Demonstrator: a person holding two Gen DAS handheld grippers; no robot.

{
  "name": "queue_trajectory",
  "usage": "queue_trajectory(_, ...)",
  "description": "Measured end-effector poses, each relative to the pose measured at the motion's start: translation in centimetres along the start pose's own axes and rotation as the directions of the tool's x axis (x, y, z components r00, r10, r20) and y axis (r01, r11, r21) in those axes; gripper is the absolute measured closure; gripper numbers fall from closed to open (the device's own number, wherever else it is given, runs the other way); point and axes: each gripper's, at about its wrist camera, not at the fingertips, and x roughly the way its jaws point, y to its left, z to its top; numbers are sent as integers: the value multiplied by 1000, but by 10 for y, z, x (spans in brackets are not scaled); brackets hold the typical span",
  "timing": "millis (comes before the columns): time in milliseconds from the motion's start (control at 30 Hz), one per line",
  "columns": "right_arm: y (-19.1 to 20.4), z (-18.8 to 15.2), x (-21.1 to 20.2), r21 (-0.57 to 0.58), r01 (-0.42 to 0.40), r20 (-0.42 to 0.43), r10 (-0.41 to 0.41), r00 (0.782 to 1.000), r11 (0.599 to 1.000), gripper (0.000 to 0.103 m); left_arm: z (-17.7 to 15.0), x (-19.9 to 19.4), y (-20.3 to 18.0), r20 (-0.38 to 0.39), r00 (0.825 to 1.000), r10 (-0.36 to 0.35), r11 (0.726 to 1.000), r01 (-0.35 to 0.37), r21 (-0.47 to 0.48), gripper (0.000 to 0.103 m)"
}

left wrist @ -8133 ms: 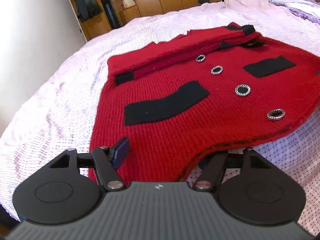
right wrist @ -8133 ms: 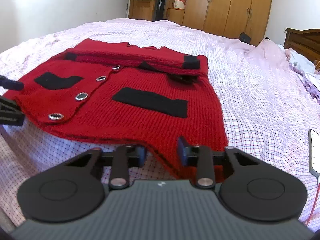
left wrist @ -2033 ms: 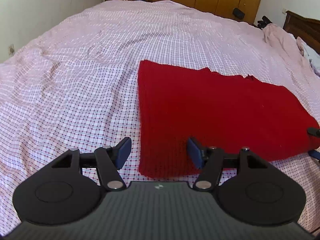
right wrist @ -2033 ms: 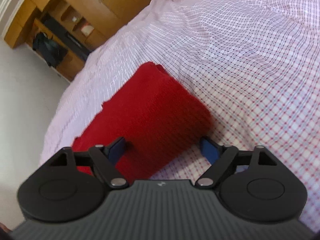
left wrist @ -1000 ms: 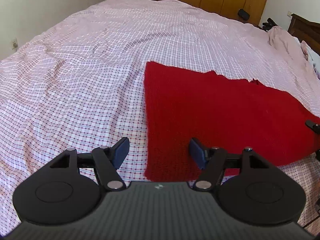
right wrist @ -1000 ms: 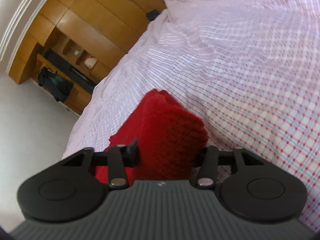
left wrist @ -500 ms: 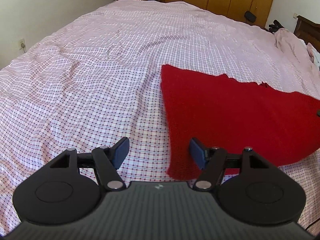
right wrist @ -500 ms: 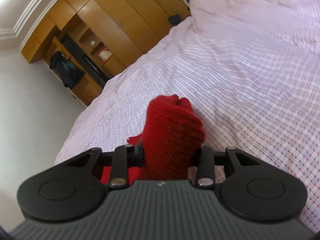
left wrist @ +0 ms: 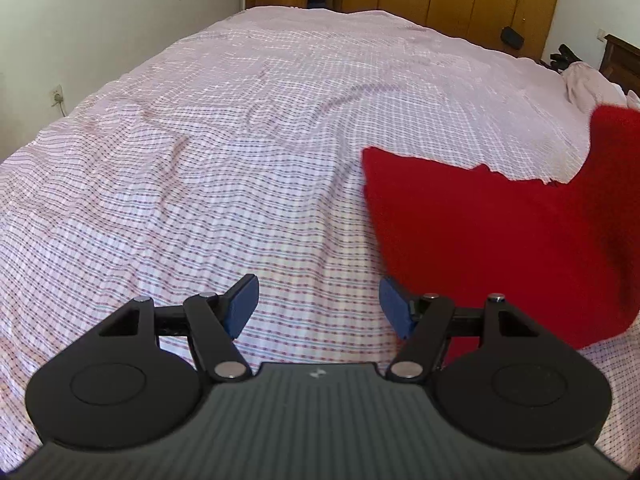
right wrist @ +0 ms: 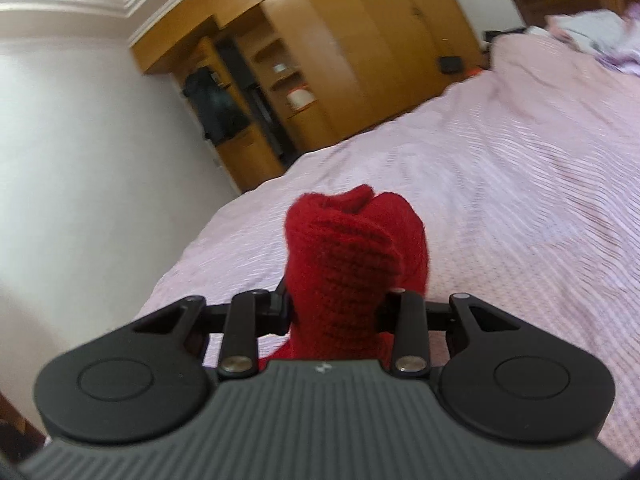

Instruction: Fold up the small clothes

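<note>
Checked pink bedsheet point(left wrist: 240, 140) on bed; red knit garment point(left wrist: 500, 240) lying on it.

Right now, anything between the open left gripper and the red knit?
Nothing visible. The left gripper hangs open over bare checked bedsheet; the red knit lies just to its right, one end lifted by the right gripper.

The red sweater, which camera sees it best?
The left wrist view: the red sweater spreads across the checked bed sheet, one end lifted at the right edge. The right wrist view shows only a bunched clump squeezed in the right hand-held gripper.
</note>
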Motion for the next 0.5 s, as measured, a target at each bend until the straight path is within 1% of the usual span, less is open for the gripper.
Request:
queue_trajectory(167, 41, -4, 13, -71, -72, -22, 71, 997, 995, 68, 0, 3, 15, -3, 1000, 16, 1000, -16, -26, 31)
queue_trajectory(267, 70, -14, 17, -123, -117, -33, 114, 993, 985, 68, -1, 6, 21, -5, 1000, 15, 999, -15, -49, 31)
queue_trajectory(367, 98, -32, 23, -181, -159, -75, 148, 986, 970, 68, -1, 7, 26, -5, 1000, 16, 998, -16, -63, 31)
queue_trajectory(500, 130, -73, 36, -291, -210, -161, 169, 972, 933, 69, -4, 6, 35, -1, 1000, 27, 997, -27, -68, 31)
